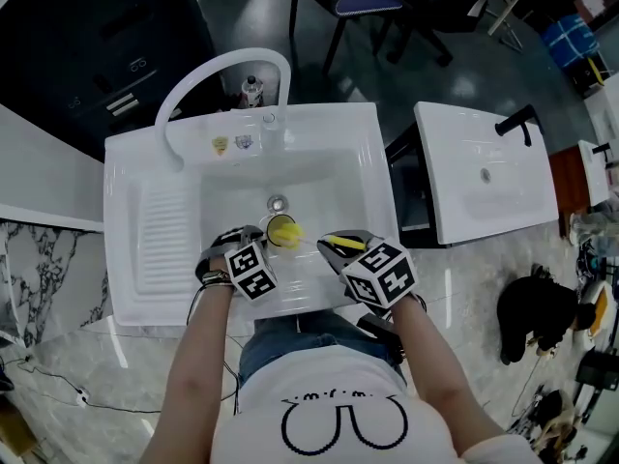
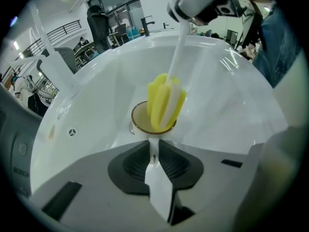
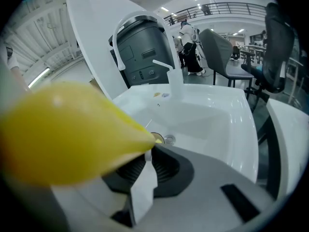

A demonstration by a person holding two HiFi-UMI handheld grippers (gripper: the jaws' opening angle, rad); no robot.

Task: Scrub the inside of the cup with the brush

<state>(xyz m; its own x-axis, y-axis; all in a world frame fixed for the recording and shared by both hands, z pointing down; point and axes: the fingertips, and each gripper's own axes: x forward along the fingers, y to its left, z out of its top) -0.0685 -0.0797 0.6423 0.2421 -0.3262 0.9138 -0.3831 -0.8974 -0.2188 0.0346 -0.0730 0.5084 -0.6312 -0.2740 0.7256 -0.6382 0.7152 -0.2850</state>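
One cup, one brush, two sinks

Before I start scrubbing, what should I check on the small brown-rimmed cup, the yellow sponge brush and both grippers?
1. Left gripper shut on the small brown-rimmed cup: ok.
2. Right gripper shut on the yellow-handled sponge brush: ok.
3. Brush's yellow sponge head inside the cup mouth: ok.
4. Cup held over the white ceramic sink basin: ok.
5. Sponge head reaching the cup's bottom: cannot tell.
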